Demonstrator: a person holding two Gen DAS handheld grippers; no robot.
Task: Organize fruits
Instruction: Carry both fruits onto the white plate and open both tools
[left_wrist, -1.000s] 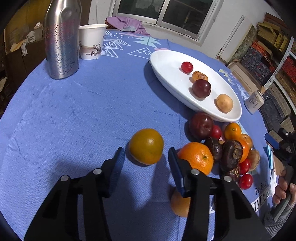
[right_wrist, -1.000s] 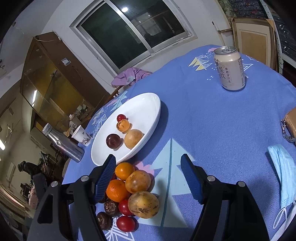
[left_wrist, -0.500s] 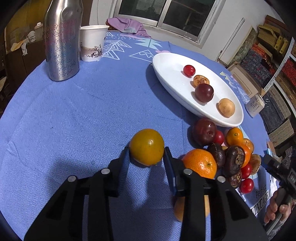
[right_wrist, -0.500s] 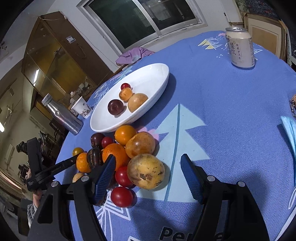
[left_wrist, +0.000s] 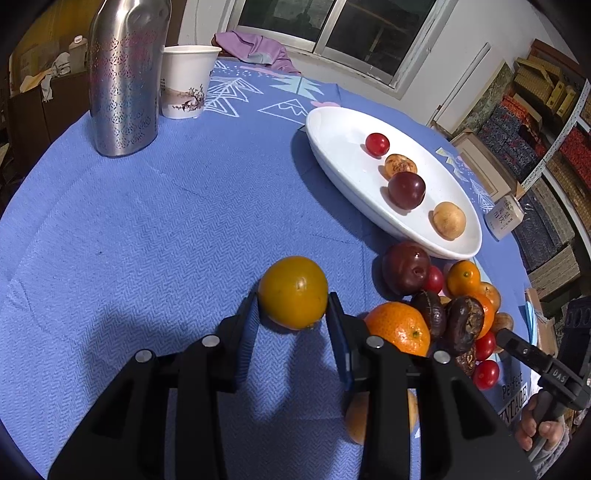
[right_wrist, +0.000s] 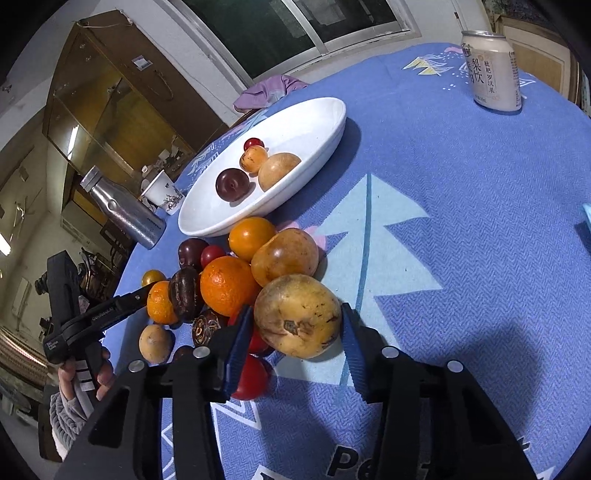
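My left gripper (left_wrist: 291, 314) is shut on a yellow-orange fruit (left_wrist: 293, 291), pads touching both its sides, on the blue tablecloth. My right gripper (right_wrist: 295, 332) straddles a large speckled yellow fruit (right_wrist: 297, 315); its jaws stand close to both sides, with a slight gap on the right. A pile of oranges, dark plums, cherry tomatoes and shrivelled dark fruits (left_wrist: 443, 314) lies beside both, also in the right wrist view (right_wrist: 221, 280). A white oval plate (left_wrist: 343, 147) holds a cherry tomato, a small orange fruit, a dark plum and a tan fruit; it shows in the right wrist view too (right_wrist: 314, 118).
A steel bottle (left_wrist: 125, 77) and a paper cup (left_wrist: 186, 85) stand at the far left. A drink can (right_wrist: 491, 70) stands at the far right. A purple cloth (left_wrist: 258, 48) lies at the table's back edge. A blue face mask (right_wrist: 587, 218) lies right.
My left gripper has closed around the yellow-orange fruit. My right gripper has moved down and forward to the pile, and its jaws have narrowed around the speckled fruit.
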